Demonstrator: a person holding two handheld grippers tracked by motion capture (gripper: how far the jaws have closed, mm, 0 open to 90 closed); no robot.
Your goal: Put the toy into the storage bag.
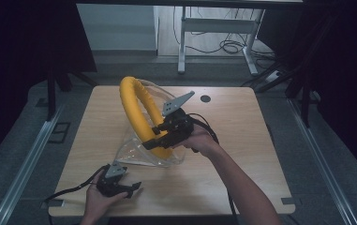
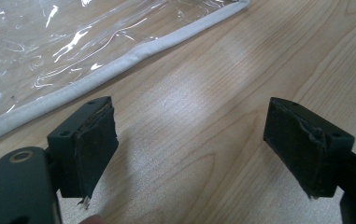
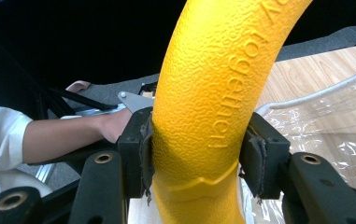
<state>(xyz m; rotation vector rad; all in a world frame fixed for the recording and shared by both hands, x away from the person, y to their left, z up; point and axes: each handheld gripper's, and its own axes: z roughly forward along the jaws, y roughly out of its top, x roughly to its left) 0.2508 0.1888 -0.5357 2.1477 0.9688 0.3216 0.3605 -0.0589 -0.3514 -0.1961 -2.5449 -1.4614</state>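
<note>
A thick yellow foam ring (image 1: 138,110) stands on edge over the middle of the wooden table (image 1: 241,140), partly inside a clear plastic bag (image 1: 141,152). My right gripper (image 1: 159,140) is shut on the ring's lower part. In the right gripper view both pads press into the textured yellow ring (image 3: 203,107), which bears raised lettering. My left gripper (image 1: 131,188) rests open near the table's front left edge, just short of the bag. In the left gripper view its fingertips (image 2: 94,144) stand wide apart over bare wood, with the bag's white-edged seam (image 2: 119,65) beyond them.
A small dark round hole (image 1: 205,98) marks the table near its back edge. Behind the table stands a white-legged desk frame (image 1: 213,28) with loose cables on the floor. Dark curtains hang at both sides.
</note>
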